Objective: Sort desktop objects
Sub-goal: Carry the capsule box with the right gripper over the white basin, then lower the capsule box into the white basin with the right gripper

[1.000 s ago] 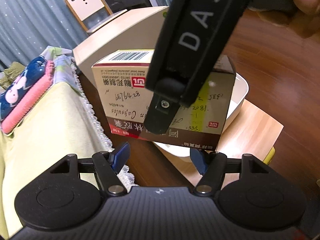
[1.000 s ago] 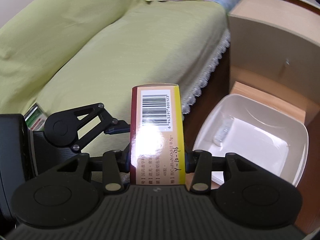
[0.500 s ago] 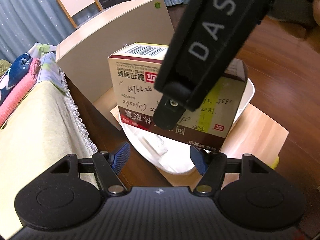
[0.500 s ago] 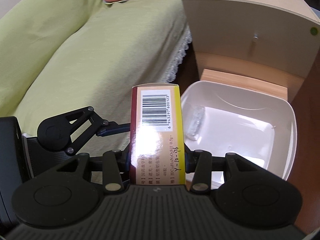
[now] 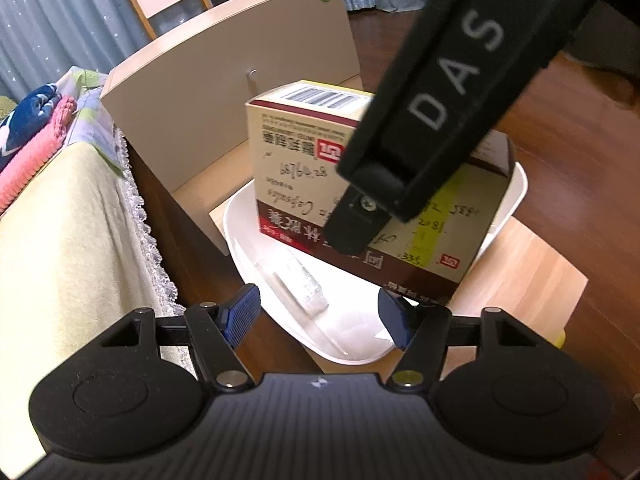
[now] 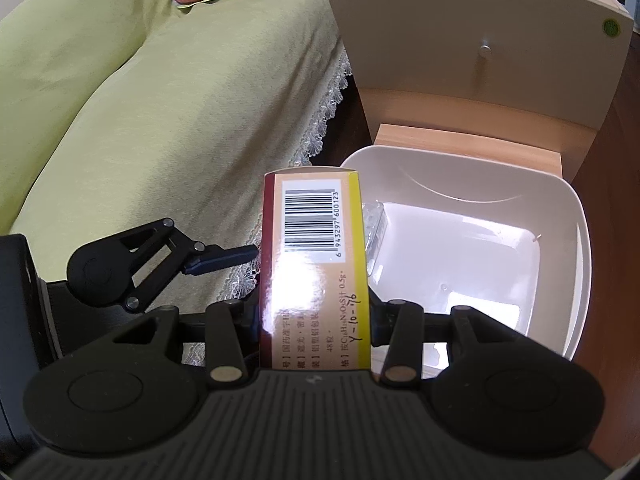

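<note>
Holding: right gripper has its jaws pinching a tan and maroon cardboard medicine box with a barcode and handwriting, hanging over the near-left part of the tub
Container: white plastic rounded tub on a light wooden worktop
Inside tub: just one small clear foil blister pack lying on the bottom, near the box
Left gripper: jaws spread wide, nothing between them, hovering at the tub's rim
Nearby: yellow-green sofa with lace trim, just beside the worktop

Glossy cardboard medicine box catching glare; smooth white plastic tub beside it; matt wood-grain shelf under the tub; matt yellow-green cloth sofa cover, lace-edged
</note>
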The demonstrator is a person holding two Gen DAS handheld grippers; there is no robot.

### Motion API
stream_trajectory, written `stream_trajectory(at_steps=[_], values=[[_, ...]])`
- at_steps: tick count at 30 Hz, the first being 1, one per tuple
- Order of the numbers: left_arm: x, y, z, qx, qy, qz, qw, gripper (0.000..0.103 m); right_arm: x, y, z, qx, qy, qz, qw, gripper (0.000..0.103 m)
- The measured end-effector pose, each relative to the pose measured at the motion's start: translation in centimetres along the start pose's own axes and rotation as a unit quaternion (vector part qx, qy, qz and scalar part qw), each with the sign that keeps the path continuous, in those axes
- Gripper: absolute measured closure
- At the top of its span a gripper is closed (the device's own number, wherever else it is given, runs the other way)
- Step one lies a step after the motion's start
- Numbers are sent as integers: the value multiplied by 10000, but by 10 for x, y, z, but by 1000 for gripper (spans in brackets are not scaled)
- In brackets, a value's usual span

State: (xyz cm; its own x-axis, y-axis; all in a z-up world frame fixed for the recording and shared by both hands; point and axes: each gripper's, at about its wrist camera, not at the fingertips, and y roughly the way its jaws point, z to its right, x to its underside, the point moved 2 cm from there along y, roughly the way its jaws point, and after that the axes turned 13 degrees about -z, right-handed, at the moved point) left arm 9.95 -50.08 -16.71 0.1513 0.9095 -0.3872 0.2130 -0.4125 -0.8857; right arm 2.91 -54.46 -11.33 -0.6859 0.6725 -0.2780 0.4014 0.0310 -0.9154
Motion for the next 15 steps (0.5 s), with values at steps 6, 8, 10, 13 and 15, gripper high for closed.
stream_trajectory(at_steps=[6,8,10,13,15], values=[[-4,10,-4,-154,-33,-197,9997,37,-2,14,5,2,120,-38,9999,63],[-6,14,-1,-257,135,-294,9991,37,-3,19,7,18,151,-40,9999,62],[-8,19,4,-446,385,-440,9973,37,-5,21,10,48,188,-30,9998,62],[-8,26,7,-620,582,-584,9947,37,-6,22,17,113,240,-8,9996,62],[-8,29,6,-723,636,-632,9933,37,-6,23,21,160,283,1,9995,62]])
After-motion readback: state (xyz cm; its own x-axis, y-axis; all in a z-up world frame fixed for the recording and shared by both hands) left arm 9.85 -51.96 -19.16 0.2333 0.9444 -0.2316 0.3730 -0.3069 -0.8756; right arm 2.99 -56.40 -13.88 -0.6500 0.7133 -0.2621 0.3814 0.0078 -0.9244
